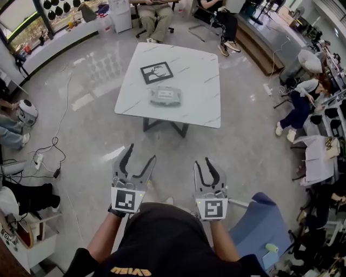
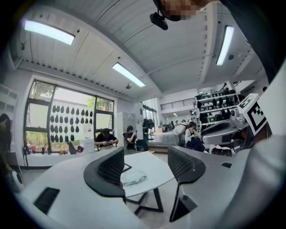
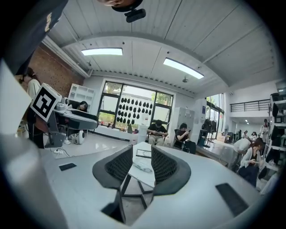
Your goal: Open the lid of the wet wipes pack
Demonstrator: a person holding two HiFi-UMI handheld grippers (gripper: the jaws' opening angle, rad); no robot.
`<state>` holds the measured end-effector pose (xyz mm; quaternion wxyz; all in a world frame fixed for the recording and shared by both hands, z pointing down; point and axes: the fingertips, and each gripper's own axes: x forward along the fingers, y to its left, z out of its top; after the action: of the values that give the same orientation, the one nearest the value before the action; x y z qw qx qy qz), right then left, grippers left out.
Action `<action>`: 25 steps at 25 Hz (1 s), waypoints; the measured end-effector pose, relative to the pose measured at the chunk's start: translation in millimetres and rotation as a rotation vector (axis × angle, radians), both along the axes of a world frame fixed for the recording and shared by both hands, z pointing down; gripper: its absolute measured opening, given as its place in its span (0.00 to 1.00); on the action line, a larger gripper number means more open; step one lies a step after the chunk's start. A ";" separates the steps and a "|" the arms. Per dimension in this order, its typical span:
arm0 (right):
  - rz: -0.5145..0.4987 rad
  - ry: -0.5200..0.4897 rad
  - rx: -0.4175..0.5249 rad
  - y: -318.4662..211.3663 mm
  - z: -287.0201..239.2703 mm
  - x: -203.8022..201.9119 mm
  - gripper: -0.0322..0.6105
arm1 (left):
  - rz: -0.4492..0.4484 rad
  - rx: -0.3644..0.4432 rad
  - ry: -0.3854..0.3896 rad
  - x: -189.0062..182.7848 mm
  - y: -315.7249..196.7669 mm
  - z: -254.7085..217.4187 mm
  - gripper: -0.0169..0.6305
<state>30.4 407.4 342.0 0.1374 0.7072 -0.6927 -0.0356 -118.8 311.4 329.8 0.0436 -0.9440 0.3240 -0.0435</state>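
Note:
The wet wipes pack (image 1: 165, 96) lies flat near the front edge of a white marble-look table (image 1: 200, 81), its lid down as far as I can tell. It shows small between the jaws in the left gripper view (image 2: 133, 178) and in the right gripper view (image 3: 143, 167). Both grippers are held level over the floor, well short of the table. My left gripper (image 1: 140, 153) stands wide open with nothing in it. My right gripper (image 1: 207, 162) is open more narrowly, also with nothing between its fingers.
A black-framed picture card (image 1: 157, 72) lies on the table behind the pack. The table stands on dark crossed legs (image 1: 165, 127). Seated people (image 1: 157, 16) are beyond it and at the right (image 1: 303, 103). Cables (image 1: 46, 157) lie on the floor left; a blue chair (image 1: 262, 227) is beside me.

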 end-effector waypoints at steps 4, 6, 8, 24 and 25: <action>0.001 0.026 -0.015 -53.4 -7.9 -2.5 0.25 | -0.003 0.012 0.002 -10.9 -47.5 -6.8 0.51; -0.001 0.045 -0.013 -79.7 -12.3 -7.9 0.25 | -0.007 0.004 0.002 -21.2 -71.3 -5.5 0.51; -0.006 0.079 -0.014 -104.9 -15.8 -14.8 0.25 | -0.008 0.000 0.000 -32.2 -95.9 -2.7 0.51; 0.145 0.063 -0.109 -219.3 -7.2 -28.3 0.25 | 0.082 -0.089 -0.011 -71.2 -216.5 29.7 0.51; 0.156 0.065 -0.121 -221.4 -6.5 -26.2 0.25 | 0.090 -0.096 -0.014 -69.5 -219.2 32.2 0.51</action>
<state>4.1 186.0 335.4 0.2044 0.7478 -0.6316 -0.0060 -188.3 92.2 362.0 0.0022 -0.9584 0.2783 -0.0635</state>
